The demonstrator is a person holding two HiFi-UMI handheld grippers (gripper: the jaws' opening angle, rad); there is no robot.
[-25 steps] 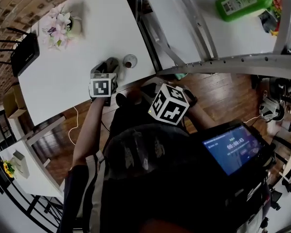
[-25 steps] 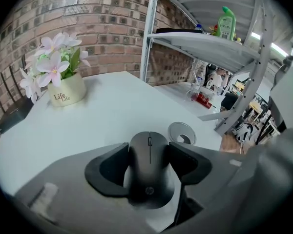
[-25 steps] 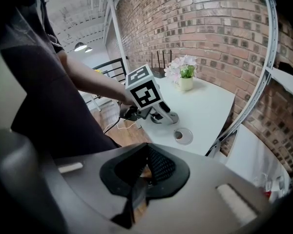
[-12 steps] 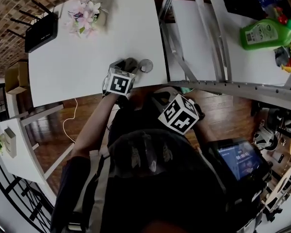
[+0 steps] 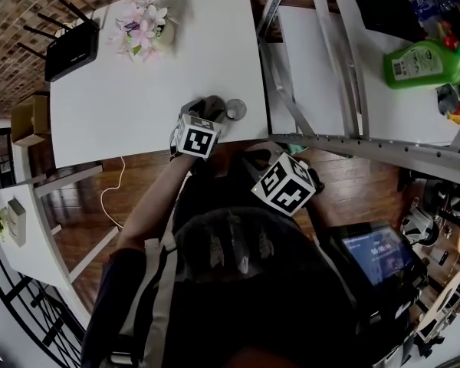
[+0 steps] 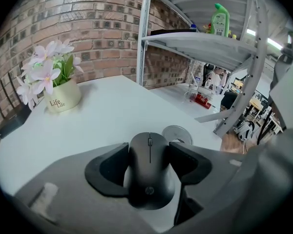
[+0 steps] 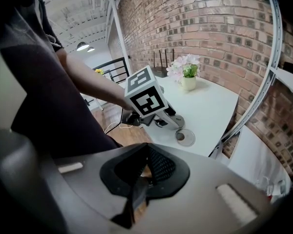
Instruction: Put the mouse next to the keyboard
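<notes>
Mouse nearer grommet, by table edge

The pot reads "Life", the mouse "hp"

Over the white table's near edge, the left gripper and its marker cube hide the black computer mouse from the head view (the gripper's own view shows it, flanks covered by the jaws). Right of the table, the green plastic bottle's label is too small to read.
</notes>
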